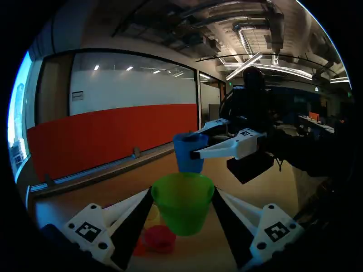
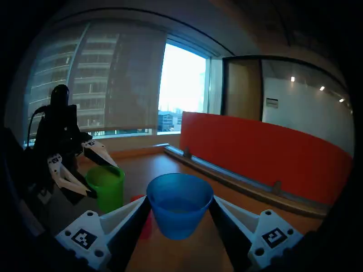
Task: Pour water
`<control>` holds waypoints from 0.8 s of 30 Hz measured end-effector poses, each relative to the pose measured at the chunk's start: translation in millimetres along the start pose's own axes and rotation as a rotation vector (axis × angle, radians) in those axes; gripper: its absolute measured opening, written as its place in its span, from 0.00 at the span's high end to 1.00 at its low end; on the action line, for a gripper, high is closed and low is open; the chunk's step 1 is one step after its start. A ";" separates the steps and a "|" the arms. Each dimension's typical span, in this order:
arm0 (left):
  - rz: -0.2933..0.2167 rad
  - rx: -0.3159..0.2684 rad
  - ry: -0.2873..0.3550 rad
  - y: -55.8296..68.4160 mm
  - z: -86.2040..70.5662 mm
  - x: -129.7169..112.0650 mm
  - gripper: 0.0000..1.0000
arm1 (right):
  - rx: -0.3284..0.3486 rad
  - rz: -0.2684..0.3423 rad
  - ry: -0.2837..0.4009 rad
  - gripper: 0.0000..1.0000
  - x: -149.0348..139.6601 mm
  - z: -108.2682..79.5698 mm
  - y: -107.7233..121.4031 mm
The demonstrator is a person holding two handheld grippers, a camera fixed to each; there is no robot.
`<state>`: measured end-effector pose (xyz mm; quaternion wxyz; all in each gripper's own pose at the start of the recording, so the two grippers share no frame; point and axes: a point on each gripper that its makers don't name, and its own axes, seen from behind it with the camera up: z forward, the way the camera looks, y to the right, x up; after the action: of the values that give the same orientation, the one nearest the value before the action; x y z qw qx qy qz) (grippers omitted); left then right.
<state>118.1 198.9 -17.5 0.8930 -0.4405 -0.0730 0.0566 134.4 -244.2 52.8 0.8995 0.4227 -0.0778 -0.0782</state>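
Plainly, both tongs are holding something: the left gripper (image 1: 183, 194) pinches a green cup (image 1: 183, 213) at the lower middle of the left gripper view. The right gripper (image 2: 179, 201) pinches a blue cup (image 2: 179, 217) at the lower middle of the right gripper view, upright, with what looks like water low inside. Both cups seem thin, light plastic, smooth and tapered, so they may slip or flex. A hold on the wall just under the rim seems safest, with a slow tilt.
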 end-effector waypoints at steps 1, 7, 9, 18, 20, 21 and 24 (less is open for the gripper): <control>-0.001 -0.001 -0.001 0.7 0.3 -0.2 0.11 | 0.001 0.002 0.007 0.10 2.6 -0.8 -1.3; 0.000 -0.012 -0.003 5.1 1.5 -1.3 0.11 | 0.005 0.008 0.044 0.10 18.4 -4.5 -7.0; -0.001 -0.016 -0.002 6.9 1.9 -1.5 0.11 | 0.005 0.008 0.057 0.10 23.4 -5.6 -8.3; -0.019 -0.032 0.011 11.6 4.5 -4.2 0.11 | 0.018 0.001 0.099 0.10 39.6 -10.0 -16.0; -0.022 -0.034 0.018 12.4 4.5 -2.9 0.11 | 0.020 -0.001 0.105 0.10 42.4 -10.5 -17.0; -0.025 -0.036 0.023 13.0 4.6 -2.0 0.11 | 0.021 -0.003 0.108 0.10 43.9 -10.6 -17.6; -0.037 -0.044 0.039 15.0 5.3 1.0 0.11 | 0.025 -0.009 0.118 0.10 47.8 -10.5 -19.2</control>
<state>117.6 212.3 -26.1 0.8852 -0.4596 -0.0651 0.0299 181.8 -258.3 34.9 0.8969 0.4380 -0.0238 -0.0561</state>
